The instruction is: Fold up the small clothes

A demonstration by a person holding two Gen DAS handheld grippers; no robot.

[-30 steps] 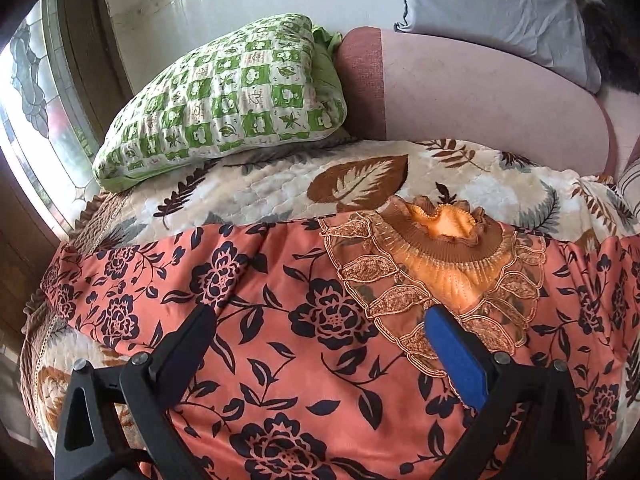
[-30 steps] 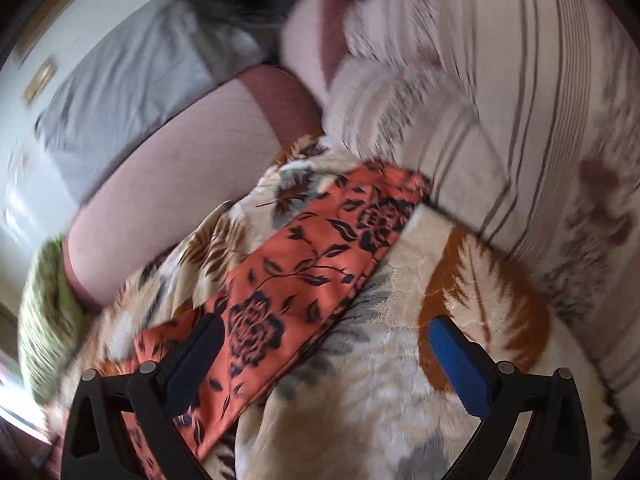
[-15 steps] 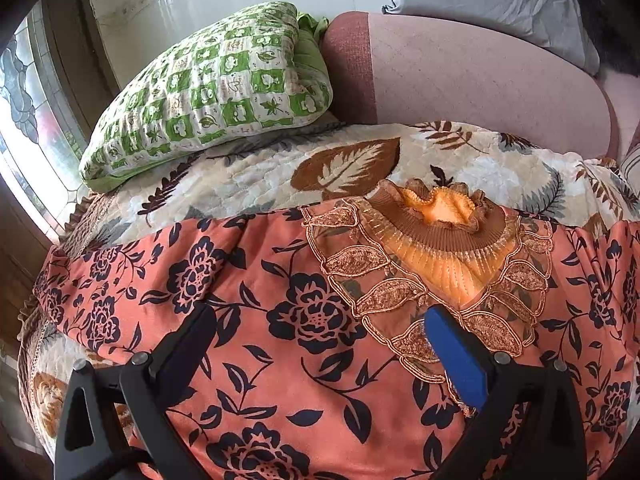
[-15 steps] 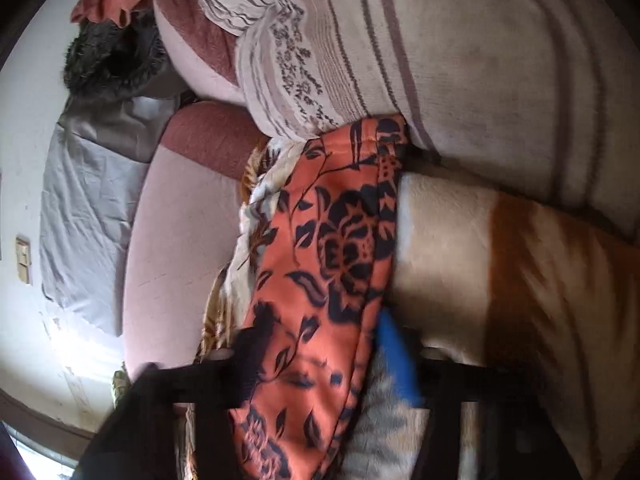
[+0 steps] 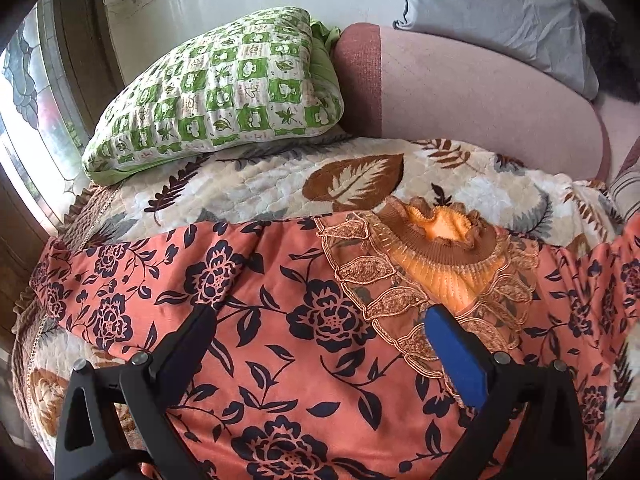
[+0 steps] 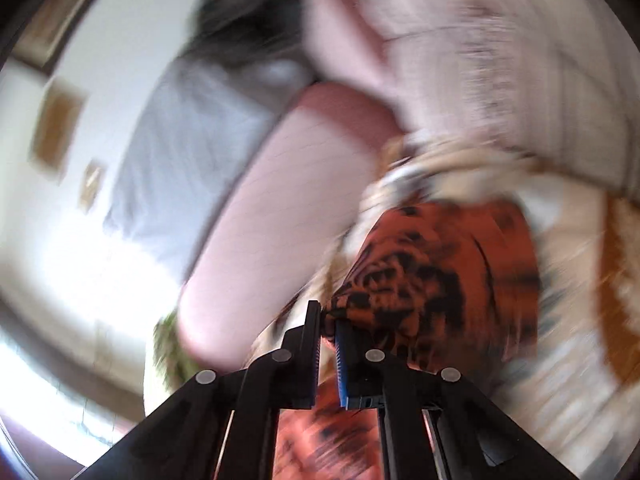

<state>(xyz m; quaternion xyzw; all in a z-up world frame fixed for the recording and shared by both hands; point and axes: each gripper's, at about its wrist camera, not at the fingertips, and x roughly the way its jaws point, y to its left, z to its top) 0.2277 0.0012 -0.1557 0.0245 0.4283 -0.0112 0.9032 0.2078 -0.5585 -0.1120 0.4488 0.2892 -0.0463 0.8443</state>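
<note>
Right claw (image 6: 328,320): jaws together, clamped on a bunched edge of the floral garment (image 6: 448,276). Cloth runs straight out from the tips, away and to the right in the right wrist view, then lies on the leaf-print blanket (image 6: 572,320). The frame is badly motion-blurred, so my reading that this is a sleeve end or side edge, not the hem, is only a guess.

Left claw (image 5: 316,332): jaws wide apart, nothing between the pads. It sits over the garment body (image 5: 288,312); I can't tell if it touches the cloth. Blue pad (image 5: 452,356) is just beside the lace yoke (image 5: 404,300).

Garment's long axis runs side to side across the left wrist view: one sleeve out to the left edge, the other going off frame right, neck ruffle (image 5: 444,228) at the far side, facing the pink sofa back (image 5: 480,104). It is spread flat on the blanket over the seat.

So the relation that matters: the gripped edge is on the right claw's side, and the fold has to travel across that long axis toward the centre, where the left claw sits. Right hand is the nearer one and the only one holding cloth.

Beyond: green checked pillow (image 5: 224,92) far left on the seat, clear of the garment. Grey cushion (image 5: 496,12) sits on top of the sofa back.
</note>
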